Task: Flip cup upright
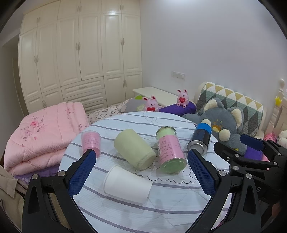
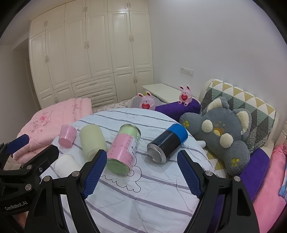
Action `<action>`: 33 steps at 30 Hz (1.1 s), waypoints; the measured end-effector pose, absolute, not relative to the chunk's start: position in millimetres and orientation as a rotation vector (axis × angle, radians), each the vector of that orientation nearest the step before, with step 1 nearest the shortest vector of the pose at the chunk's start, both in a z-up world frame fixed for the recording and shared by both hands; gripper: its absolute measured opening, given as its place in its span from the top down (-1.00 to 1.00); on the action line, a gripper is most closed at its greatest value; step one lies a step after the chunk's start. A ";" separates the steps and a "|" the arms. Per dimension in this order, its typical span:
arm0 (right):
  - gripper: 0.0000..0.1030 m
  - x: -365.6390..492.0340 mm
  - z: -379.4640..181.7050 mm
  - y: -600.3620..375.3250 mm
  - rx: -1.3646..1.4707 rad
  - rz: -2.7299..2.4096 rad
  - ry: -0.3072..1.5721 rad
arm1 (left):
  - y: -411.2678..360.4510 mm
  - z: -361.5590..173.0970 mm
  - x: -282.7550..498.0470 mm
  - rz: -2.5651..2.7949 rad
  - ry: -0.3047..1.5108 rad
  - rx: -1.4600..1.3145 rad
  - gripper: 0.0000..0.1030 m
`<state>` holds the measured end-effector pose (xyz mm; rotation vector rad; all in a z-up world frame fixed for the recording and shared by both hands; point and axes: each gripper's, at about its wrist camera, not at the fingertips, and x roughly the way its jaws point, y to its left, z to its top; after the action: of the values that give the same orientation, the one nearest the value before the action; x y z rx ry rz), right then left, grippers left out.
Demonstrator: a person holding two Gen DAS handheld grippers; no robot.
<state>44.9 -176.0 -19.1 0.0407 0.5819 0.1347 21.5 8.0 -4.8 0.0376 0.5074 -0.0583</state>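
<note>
Both grippers gape wide, holding nothing; left gripper [image 1: 140,168] frames the white cup [image 1: 127,186] lying sideways; right gripper [image 2: 141,172] hovers beside; "GenRobot.AI" printed on the left gripper's casing.

My right view shows the white cup [image 2: 65,164] partly behind the left gripper [image 2: 37,148]; label text [image 2: 123,147] stays unreadable.

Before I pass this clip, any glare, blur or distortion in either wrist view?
Left wrist view: sharp, strong fisheye bowing, dark corner vignette, ceiling-light glare on the wardrobe, soft shadows under the white cup. Right wrist view: same bowing and vignette, sharp, a mild sheen on the can's metal end.
</note>
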 end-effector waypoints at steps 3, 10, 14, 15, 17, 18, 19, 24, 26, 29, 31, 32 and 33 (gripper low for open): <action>-0.59 45.2 -18.9 -175.0 0.039 0.133 0.575 | 11.3 -6.4 20.9 -0.062 0.503 0.044 -1.00; -0.59 49.0 -19.3 -172.0 0.039 0.143 0.583 | 17.6 -8.6 24.4 -0.043 0.515 0.046 -1.00; -0.59 51.4 -20.3 -166.6 0.035 0.154 0.590 | 21.4 -10.4 27.4 -0.032 0.525 0.036 -1.00; -0.59 51.7 -20.6 -165.4 0.034 0.157 0.591 | 22.1 -10.9 27.7 -0.030 0.525 0.033 -1.00; -0.59 52.3 -20.7 -162.6 0.029 0.162 0.592 | 23.4 -11.5 28.1 -0.029 0.526 0.030 -1.00; -0.59 52.9 -20.8 -161.5 0.029 0.163 0.593 | 23.6 -11.9 28.8 -0.028 0.528 0.029 -1.00; -0.59 53.6 -20.6 -161.2 0.030 0.164 0.594 | 23.8 -12.4 29.5 -0.027 0.531 0.028 -1.00; -0.59 59.3 -21.1 -157.9 0.029 0.172 0.603 | 29.9 -12.8 35.1 -0.022 0.547 0.007 -1.00; -0.59 61.9 -21.6 -157.3 0.035 0.174 0.606 | 31.2 -13.9 39.3 -0.020 0.561 -0.004 -1.00; -0.59 66.3 -22.8 -160.7 0.041 0.156 0.613 | 26.2 -15.6 47.6 -0.041 0.579 -0.007 -1.00; -0.59 68.3 -23.8 -165.3 0.044 0.143 0.616 | 18.1 -15.9 52.9 -0.055 0.580 0.014 -1.00; -0.59 69.7 -24.1 -169.2 0.046 0.130 0.616 | 13.1 -15.4 56.6 -0.065 0.581 0.025 -1.00; -0.59 71.5 -24.1 -173.9 0.051 0.118 0.619 | 7.4 -14.9 61.2 -0.082 0.587 0.036 -1.00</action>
<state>71.5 -173.9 -24.1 0.0512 0.6188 0.1182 61.2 7.4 -14.9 0.0356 0.5872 -0.0819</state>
